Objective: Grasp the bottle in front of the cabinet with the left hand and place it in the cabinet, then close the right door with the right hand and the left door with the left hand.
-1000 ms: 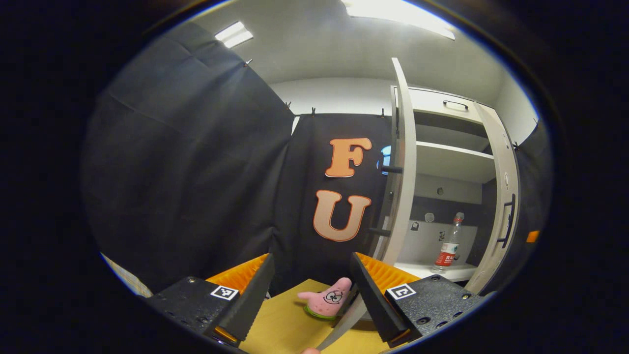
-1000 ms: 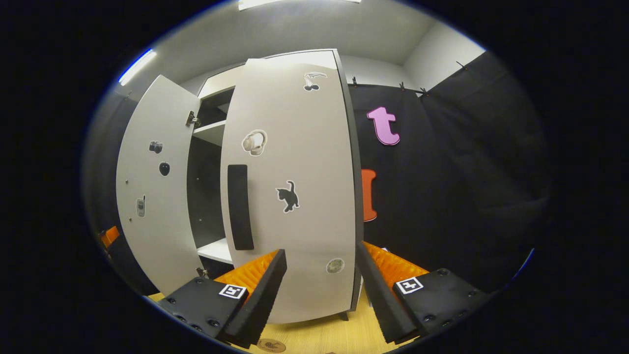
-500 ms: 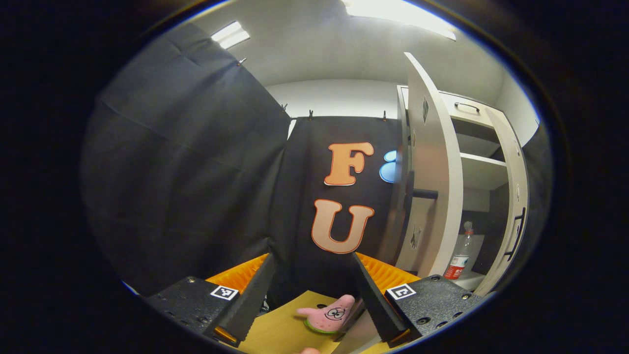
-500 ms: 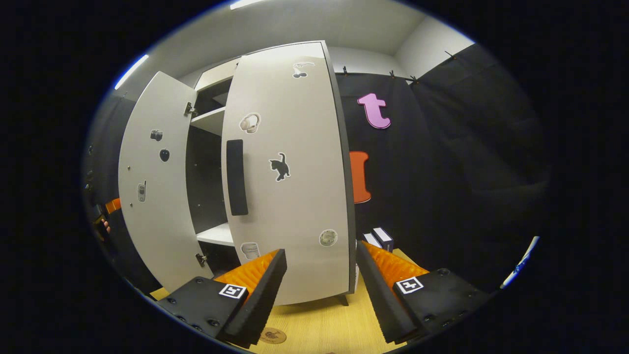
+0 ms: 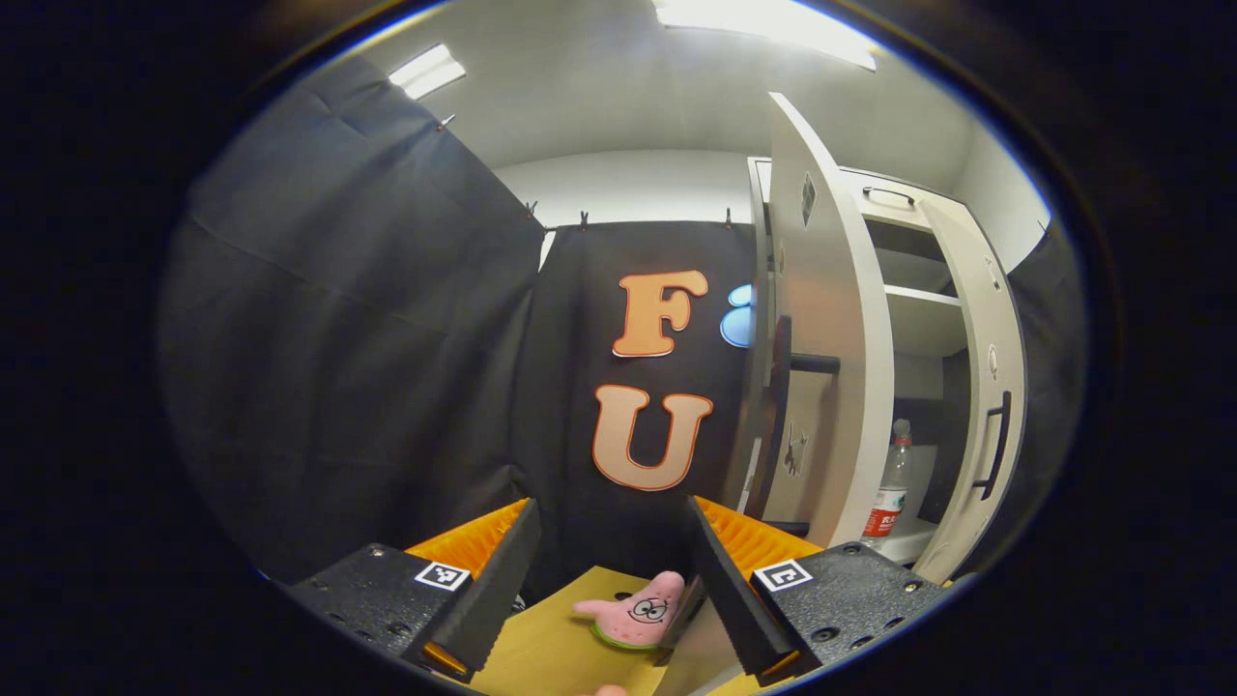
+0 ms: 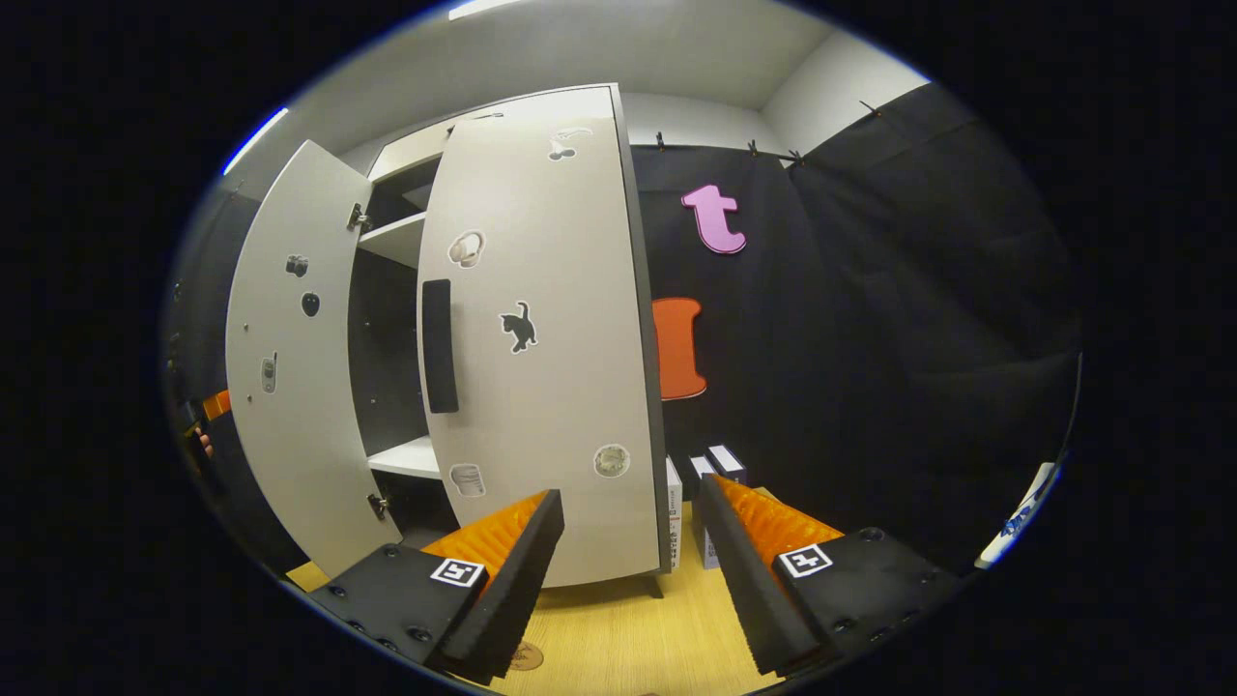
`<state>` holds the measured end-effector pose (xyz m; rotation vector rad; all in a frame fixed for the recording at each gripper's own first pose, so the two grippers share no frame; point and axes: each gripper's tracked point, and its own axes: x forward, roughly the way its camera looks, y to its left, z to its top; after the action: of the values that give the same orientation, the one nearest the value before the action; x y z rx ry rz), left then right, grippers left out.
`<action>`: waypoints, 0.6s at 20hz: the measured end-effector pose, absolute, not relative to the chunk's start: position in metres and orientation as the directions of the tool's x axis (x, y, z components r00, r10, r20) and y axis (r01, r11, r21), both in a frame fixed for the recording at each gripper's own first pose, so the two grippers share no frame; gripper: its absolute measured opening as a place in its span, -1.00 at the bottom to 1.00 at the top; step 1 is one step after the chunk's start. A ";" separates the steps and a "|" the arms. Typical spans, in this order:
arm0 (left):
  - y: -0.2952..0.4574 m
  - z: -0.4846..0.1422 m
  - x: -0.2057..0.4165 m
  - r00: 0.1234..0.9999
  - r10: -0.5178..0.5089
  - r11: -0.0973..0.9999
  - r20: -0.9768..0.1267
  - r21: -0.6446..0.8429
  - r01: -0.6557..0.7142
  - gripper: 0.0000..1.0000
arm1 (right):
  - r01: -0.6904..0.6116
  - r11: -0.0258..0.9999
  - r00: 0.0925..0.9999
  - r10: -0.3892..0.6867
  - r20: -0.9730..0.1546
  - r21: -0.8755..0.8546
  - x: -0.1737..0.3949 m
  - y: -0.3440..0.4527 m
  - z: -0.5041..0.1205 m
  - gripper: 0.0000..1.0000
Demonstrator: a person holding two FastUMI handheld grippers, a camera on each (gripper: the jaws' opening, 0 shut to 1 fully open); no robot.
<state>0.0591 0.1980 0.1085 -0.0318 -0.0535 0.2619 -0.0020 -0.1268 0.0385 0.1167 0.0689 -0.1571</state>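
Each hand-held gripper point(image 5: 609, 580) point(image 6: 633, 570) gapes empty above the wooden table point(image 6: 618, 638) facing cabinet point(image 6: 406, 184).

Bright ceiling light panels point(image 5: 763, 24) glare white at the top of both views, lighting the pale cabinet point(image 6: 541, 319) evenly (its interior sits in shadow). Fisheye distortion bows straight edges near the rims; focus stays sharp.

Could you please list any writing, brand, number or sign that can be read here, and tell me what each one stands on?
Nothing can be read with confidence.
Bottle in the cabinet: red label with white print, too small and blurred to read.
Small boxes beside the cabinet: print too small to read.
Door stickers: pictures such as a cat, no words.
Marker squares: black-and-white pattern, no text.
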 end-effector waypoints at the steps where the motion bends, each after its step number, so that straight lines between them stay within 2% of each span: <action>1: 0.190 0.107 0.059 0.970 0.238 0.971 0.042 -0.039 -0.236 0.75 | 0.155 0.981 0.986 -0.147 -0.078 0.113 -0.002 -0.127 0.038 0.89; 2: 0.178 0.107 0.060 0.976 0.214 0.977 0.040 -0.033 -0.213 0.75 | 0.153 0.982 0.986 -0.145 -0.077 0.113 -0.002 -0.128 0.039 0.89; 3: 0.166 0.107 0.060 0.981 0.190 0.982 0.037 -0.024 -0.189 0.84 | 0.154 0.982 0.986 -0.146 -0.075 0.110 -0.003 -0.130 0.039 0.89; 6: 0.127 0.105 0.065 0.993 0.113 0.994 0.033 -0.007 -0.113 0.84 | 0.161 0.982 0.985 -0.154 -0.071 0.101 -0.006 -0.136 0.040 0.90; 7: 0.113 0.103 0.069 0.996 0.086 0.996 0.032 -0.010 -0.086 0.75 | 0.163 0.982 0.985 -0.156 -0.073 0.099 -0.008 -0.137 0.039 0.90; 8: 0.100 0.101 0.071 0.998 0.060 0.998 0.028 -0.018 -0.060 0.75 | 0.169 0.981 0.984 -0.163 -0.074 0.097 -0.004 -0.130 0.037 0.90; 10: 0.077 0.096 0.080 1.000 0.013 0.999 0.020 -0.041 -0.012 0.84 | 0.189 0.977 0.981 -0.184 -0.066 0.095 -0.011 -0.139 0.042 0.90; 11: 0.066 0.094 0.083 1.000 -0.010 0.998 0.016 -0.054 0.011 0.76 | 0.202 0.975 0.978 -0.196 -0.064 0.096 -0.015 -0.143 0.043 0.90; 12: 0.054 0.092 0.087 0.999 -0.039 0.997 0.011 -0.070 0.040 0.84 | 0.214 0.972 0.976 -0.209 -0.064 0.096 -0.020 -0.148 0.043 0.89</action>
<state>0.0872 0.0539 0.0919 -0.0701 -0.0098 -0.0394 -0.0197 -0.1478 0.0429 0.1029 0.0539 -0.2138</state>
